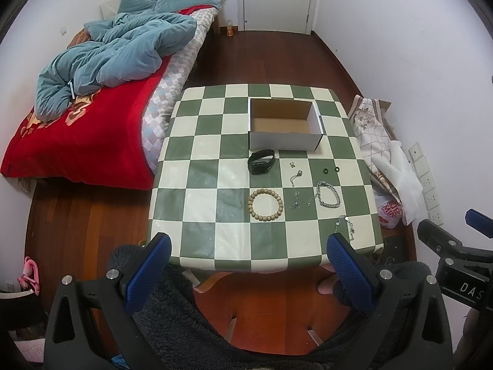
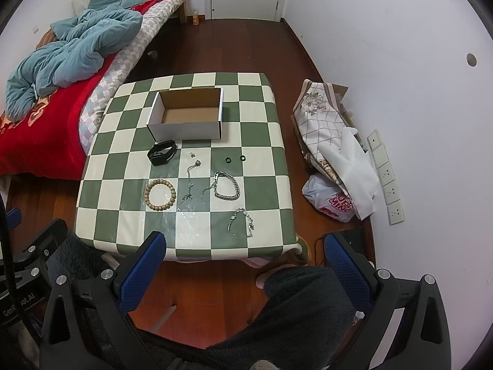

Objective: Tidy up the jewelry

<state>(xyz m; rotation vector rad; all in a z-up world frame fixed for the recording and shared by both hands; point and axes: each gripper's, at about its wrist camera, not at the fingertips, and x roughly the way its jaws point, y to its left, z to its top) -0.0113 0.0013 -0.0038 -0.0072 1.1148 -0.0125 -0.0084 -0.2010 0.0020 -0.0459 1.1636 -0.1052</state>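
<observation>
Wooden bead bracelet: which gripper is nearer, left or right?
Left, judging by both views. The left gripper hangs just off the table's near edge, roughly in line with the wooden bead bracelet. The right gripper sits farther to its right.

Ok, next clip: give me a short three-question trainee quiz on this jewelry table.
1. True or false: the cardboard box already holds jewelry.
2. Which item lies nearest the box: A) wooden bead bracelet, B) black smart band, C) silver chain bracelet?
3. Fill in: both the left gripper and right gripper have their fingers ____.

Key: 1 false, it is empty; 2 B, just in front of the box's near wall; 3 open, holding nothing.
</observation>
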